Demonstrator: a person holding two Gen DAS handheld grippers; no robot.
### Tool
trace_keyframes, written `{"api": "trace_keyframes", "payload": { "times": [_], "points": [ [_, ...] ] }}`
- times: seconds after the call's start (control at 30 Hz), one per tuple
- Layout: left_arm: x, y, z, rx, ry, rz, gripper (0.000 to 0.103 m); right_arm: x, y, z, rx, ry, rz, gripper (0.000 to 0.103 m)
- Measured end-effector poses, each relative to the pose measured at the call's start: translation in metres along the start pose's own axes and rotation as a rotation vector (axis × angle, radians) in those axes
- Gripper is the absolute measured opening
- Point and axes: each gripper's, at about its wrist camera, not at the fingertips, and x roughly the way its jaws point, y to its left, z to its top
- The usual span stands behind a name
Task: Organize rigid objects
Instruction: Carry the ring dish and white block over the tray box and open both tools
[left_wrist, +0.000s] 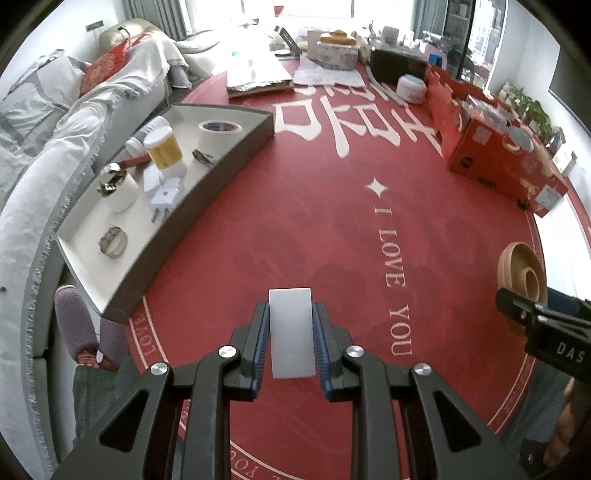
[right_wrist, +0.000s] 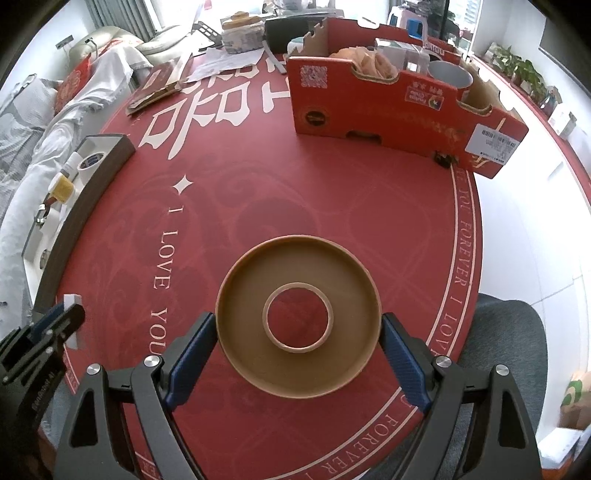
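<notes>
My left gripper (left_wrist: 291, 306) is shut on a flat white rectangular block (left_wrist: 291, 332), held just above the red round tablecloth (left_wrist: 314, 221). In the right wrist view the same block (right_wrist: 72, 297) shows at the far left. A tan ring-shaped dish (right_wrist: 297, 317) with a round hole in its middle sits between the wide-spread blue pads of my right gripper (right_wrist: 297, 318), and both pads touch its rim. The dish (left_wrist: 517, 266) also appears at the right edge of the left wrist view. A brown-walled tray (left_wrist: 207, 177) with a white floor lies to the left.
The tray holds a tape roll (left_wrist: 219, 136), a yellow jar (left_wrist: 164, 147), a white plug adapter (left_wrist: 164, 192), a metal ring (left_wrist: 113, 242) and a white cup (left_wrist: 118, 188). A red carton (right_wrist: 399, 107) stands at the back right. A covered sofa (left_wrist: 55, 147) runs along the left.
</notes>
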Motion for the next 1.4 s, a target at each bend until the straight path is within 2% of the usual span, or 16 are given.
{"api": "trace_keyframes", "payload": {
  "times": [0.17, 0.53, 0.67, 0.83, 0.97, 1.1, 1.4],
  "points": [
    [-0.026, 0.015, 0.017, -0.049, -0.075, 0.008, 0.025, -0.017, 0.011, 0.007, -0.037, -0.052, 0.007, 0.088],
    [-0.095, 0.059, 0.066, -0.216, -0.214, -0.059, 0.025, -0.063, 0.057, 0.044, -0.099, -0.166, 0.125, 0.088],
    [-0.116, 0.083, 0.080, -0.270, -0.262, -0.034, 0.025, -0.084, 0.078, 0.065, -0.140, -0.220, 0.165, 0.089],
    [-0.133, 0.125, 0.097, -0.350, -0.314, 0.049, 0.025, -0.103, 0.105, 0.088, -0.181, -0.272, 0.219, 0.088],
    [-0.126, 0.152, 0.103, -0.384, -0.313, 0.131, 0.025, -0.109, 0.134, 0.104, -0.220, -0.290, 0.260, 0.088],
    [-0.102, 0.173, 0.104, -0.407, -0.268, 0.197, 0.025, -0.106, 0.166, 0.119, -0.255, -0.289, 0.292, 0.089],
    [-0.041, 0.199, 0.098, -0.452, -0.138, 0.225, 0.025, -0.066, 0.227, 0.145, -0.316, -0.222, 0.305, 0.089]
  ]
}}
